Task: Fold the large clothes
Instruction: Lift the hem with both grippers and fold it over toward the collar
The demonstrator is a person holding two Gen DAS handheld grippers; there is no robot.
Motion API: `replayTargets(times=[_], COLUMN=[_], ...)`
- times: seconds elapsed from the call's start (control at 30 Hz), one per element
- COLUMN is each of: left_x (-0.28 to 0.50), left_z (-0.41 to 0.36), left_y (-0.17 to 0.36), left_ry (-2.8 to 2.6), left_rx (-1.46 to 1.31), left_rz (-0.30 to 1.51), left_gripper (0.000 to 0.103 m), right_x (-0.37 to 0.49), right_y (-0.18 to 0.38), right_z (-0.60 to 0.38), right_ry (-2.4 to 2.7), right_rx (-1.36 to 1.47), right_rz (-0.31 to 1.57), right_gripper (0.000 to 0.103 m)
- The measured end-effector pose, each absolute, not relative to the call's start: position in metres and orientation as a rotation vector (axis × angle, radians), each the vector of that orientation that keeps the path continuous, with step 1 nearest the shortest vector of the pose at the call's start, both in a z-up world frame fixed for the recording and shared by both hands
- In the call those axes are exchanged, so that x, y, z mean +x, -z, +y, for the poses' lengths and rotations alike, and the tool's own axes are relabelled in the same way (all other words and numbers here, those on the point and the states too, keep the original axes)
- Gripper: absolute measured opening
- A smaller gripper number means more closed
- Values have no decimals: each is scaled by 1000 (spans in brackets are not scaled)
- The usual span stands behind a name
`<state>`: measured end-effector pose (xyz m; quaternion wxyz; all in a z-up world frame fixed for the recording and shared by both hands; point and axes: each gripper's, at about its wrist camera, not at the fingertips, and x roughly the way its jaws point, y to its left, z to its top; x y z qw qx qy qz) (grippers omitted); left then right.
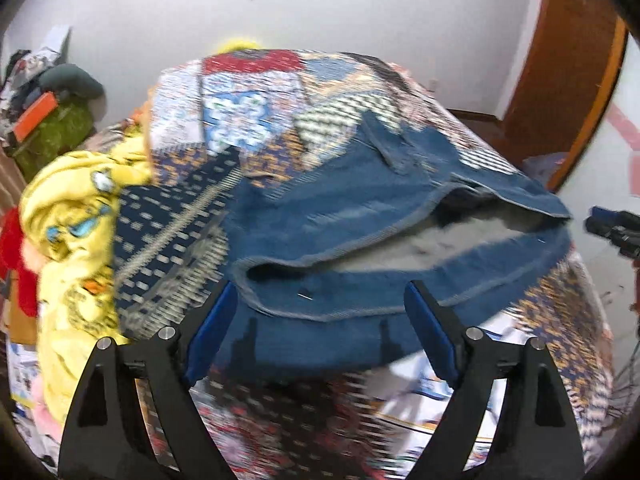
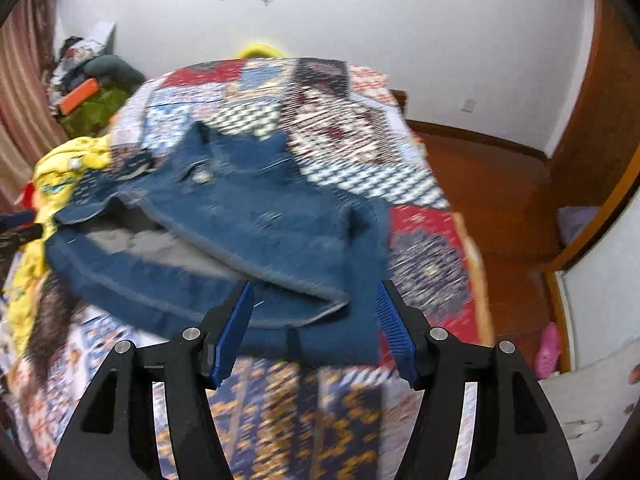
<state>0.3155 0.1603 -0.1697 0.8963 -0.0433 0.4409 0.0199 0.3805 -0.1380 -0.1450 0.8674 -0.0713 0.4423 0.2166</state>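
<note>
both grippers, left gripper [image 1: 320,300] and right gripper [image 2: 316,300], hang with jaws spread and empty over the denim jacket [image 1: 360,216] on the patchwork bedspread [image 1: 248,92]; pinching one layer would drag it open.

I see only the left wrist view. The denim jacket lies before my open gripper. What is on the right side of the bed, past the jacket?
Observer: In the right wrist view, the patchwork bedspread ends there, and a wooden floor lies beyond it.
Operator: Is the right gripper holding the jacket?
Observer: No. The right gripper is open, its fingers on either side of the near hem of the denim jacket, gripping nothing.
Operator: Is anything on that floor?
Observer: Something small and pink lies by the wall; too blurred to name.
</note>
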Motion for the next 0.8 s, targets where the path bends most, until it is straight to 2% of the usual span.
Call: replayTargets(times=[0.3, 0.5, 0.7, 0.8], left_x=[326, 332, 371, 396], left_z=[106, 115, 128, 147], left_y=[216, 230, 226, 227], left_ry=[-14, -71, -147, -161], left_rx=[2, -28, 112, 95], left_rz=[976, 917, 887, 904], left_gripper=[86, 88, 89, 89], right_x=[344, 357, 386, 421], right_y=[189, 215, 206, 203], right_z=[-72, -44, -42, -46], right_ry=[-645, -605, -532, -513], right_rx=[-160, -181, -256, -258], right_rz=[998, 1015, 918, 919], right_gripper=[60, 60, 60, 60])
